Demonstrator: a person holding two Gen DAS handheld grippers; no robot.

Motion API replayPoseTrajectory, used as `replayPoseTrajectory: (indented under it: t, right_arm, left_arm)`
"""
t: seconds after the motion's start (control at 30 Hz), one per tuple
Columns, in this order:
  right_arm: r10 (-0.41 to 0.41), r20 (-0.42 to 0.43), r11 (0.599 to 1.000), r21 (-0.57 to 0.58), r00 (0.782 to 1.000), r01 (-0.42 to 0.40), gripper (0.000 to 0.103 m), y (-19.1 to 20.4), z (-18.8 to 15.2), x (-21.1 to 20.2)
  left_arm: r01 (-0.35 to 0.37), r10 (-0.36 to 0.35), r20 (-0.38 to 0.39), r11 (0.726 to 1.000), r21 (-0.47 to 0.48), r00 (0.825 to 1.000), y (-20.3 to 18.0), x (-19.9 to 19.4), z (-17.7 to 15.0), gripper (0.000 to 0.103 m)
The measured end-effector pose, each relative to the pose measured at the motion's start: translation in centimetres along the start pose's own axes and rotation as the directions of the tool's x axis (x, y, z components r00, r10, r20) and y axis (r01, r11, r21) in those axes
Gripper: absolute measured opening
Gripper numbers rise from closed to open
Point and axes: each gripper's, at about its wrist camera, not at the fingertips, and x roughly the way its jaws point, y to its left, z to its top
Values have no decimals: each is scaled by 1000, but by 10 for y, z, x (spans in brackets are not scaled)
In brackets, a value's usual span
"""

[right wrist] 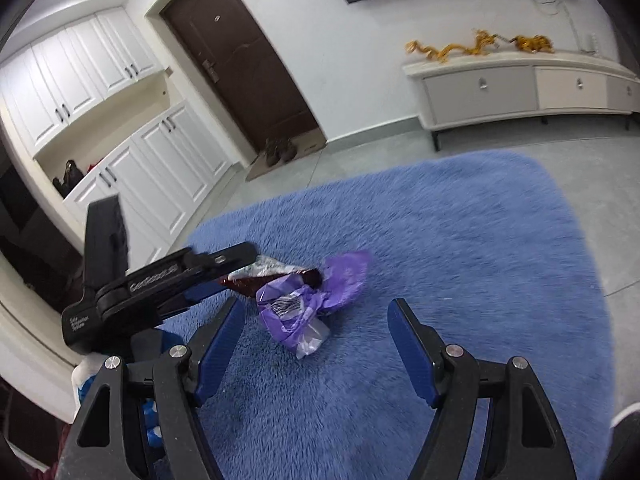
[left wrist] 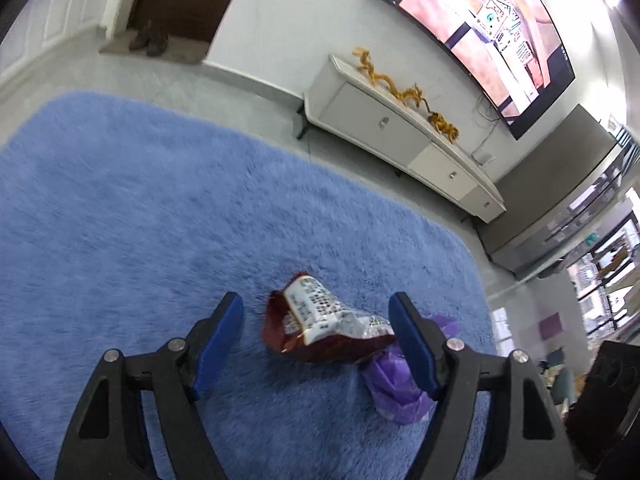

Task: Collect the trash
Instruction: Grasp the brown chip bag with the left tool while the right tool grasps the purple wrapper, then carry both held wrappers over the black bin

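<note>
Closest in the left wrist view, the left gripper [left wrist: 318,322] is spread wide with nothing between its blue pads, and a crumpled dark red snack wrapper [left wrist: 320,324] lies on the blue shag rug [left wrist: 140,208] in the gap ahead of them. A purple wrapper [left wrist: 394,384] sits against the red one's near right end, partly hidden behind the right finger. In the right wrist view the right gripper [right wrist: 316,322] is likewise wide apart and empty, with the purple wrapper [right wrist: 308,300] on the rug [right wrist: 460,240] just beyond its fingertips. The red wrapper [right wrist: 264,276] behind it is mostly covered by the left gripper's black body reaching in from the left, so whether it touches it cannot be told. Farther off stand a white low cabinet [left wrist: 400,136] bearing golden dragon ornaments [left wrist: 404,92], a wall screen [left wrist: 488,32] cut off at the frame edge, and a dark door [right wrist: 240,60] with shoes too blurred to make out.
</note>
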Motion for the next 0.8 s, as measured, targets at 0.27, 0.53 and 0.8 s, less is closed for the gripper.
replayPoseTrajectory:
  t: [0.27,0.53,0.8]
  right_arm:
    - [54,-82,998,-15,995,-55,45,9,-4,43]
    - [61,-40,998,-27,997,-63,35,12,-23,-1]
    - [53,63,998,-44,997,-50,33,27,-65,-108]
  left_arm:
    - [44,-44,15,999,-10,999,10,8,-1,32]
    - [17,-27,75,991,134,997,-17,-37,-26,26]
    - [-14,-19,138,971,237,990,-53,-112,-76,26]
